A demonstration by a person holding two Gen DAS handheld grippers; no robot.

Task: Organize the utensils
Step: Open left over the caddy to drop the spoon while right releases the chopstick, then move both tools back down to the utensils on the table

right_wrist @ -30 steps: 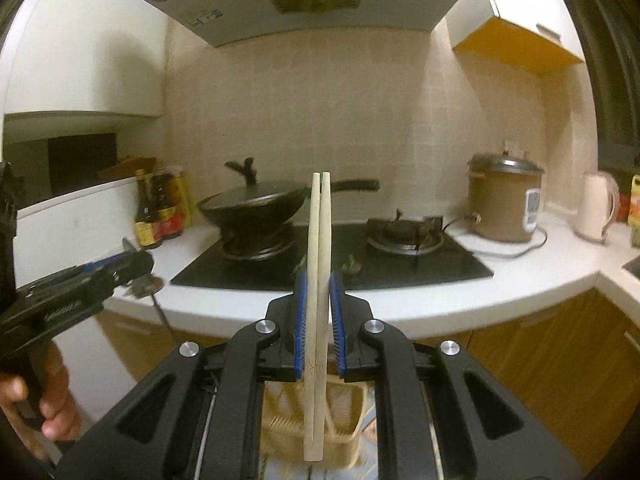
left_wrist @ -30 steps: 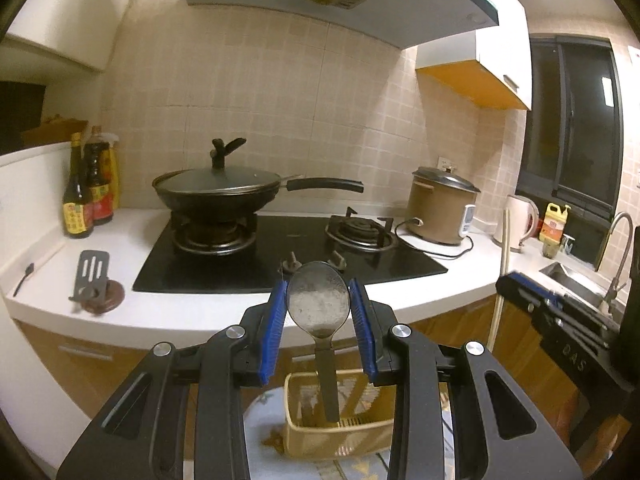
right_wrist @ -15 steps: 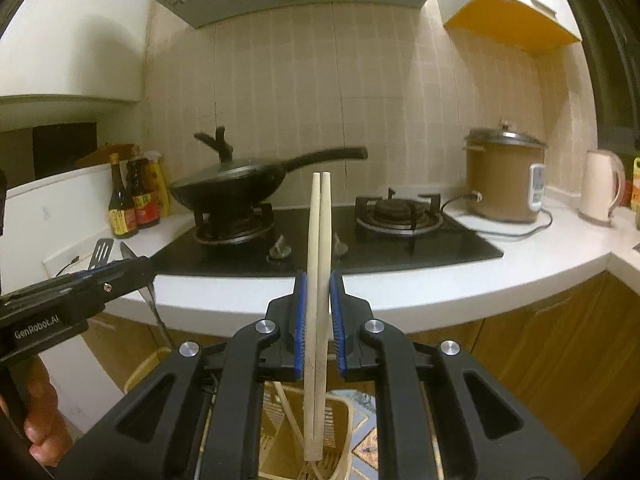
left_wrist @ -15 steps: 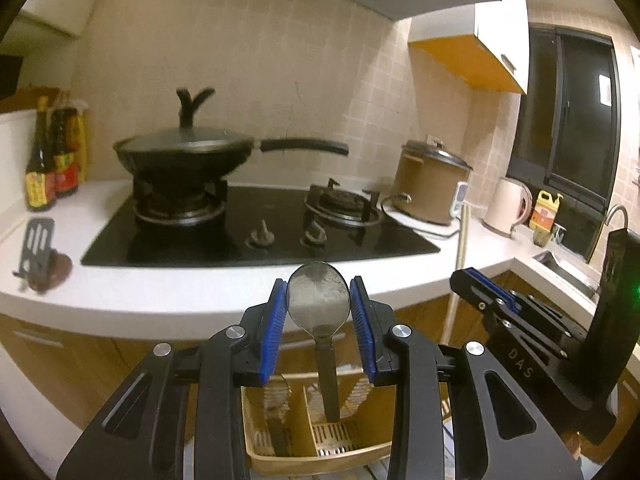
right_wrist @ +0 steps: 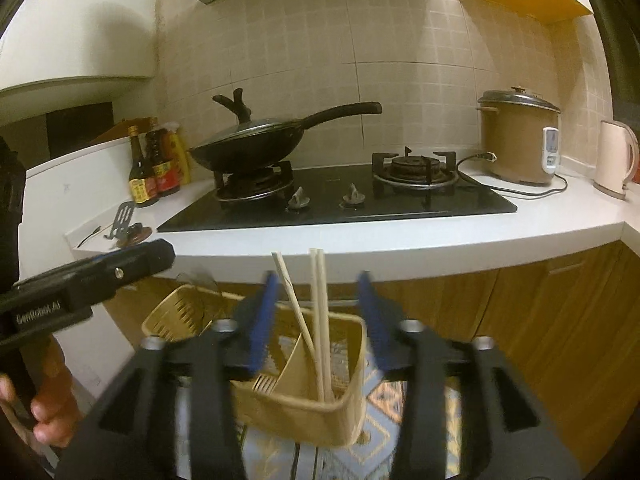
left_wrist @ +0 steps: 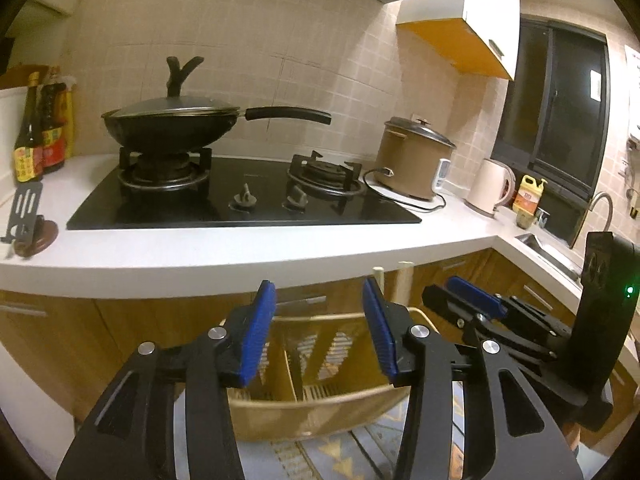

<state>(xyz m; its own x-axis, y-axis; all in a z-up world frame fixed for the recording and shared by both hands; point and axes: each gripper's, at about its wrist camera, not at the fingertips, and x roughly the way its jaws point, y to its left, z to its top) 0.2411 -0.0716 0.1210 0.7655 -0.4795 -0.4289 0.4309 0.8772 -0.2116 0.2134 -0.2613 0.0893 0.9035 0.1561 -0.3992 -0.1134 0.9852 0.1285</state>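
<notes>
Both claws over tan utensil basket [right_wrist: 352,420], low, in front of cabinets below the surface [left_wrist: 240,252].

L claw [left_wrist: 322,332]: jaws just opened, released, nothing btwn blue pads. Spoon not visible in this view.

R claw [right_wrist: 318,322]: jaws just opened, released. Chopsticks [right_wrist: 322,320] stand btwn pads, not touching, lower ends in basket's right compartment; another stick leans left.

Hand [right_wrist: 48,400] grips L tool at left edge. Wok [left_wrist: 172,124] w/ lid on stove.
</notes>
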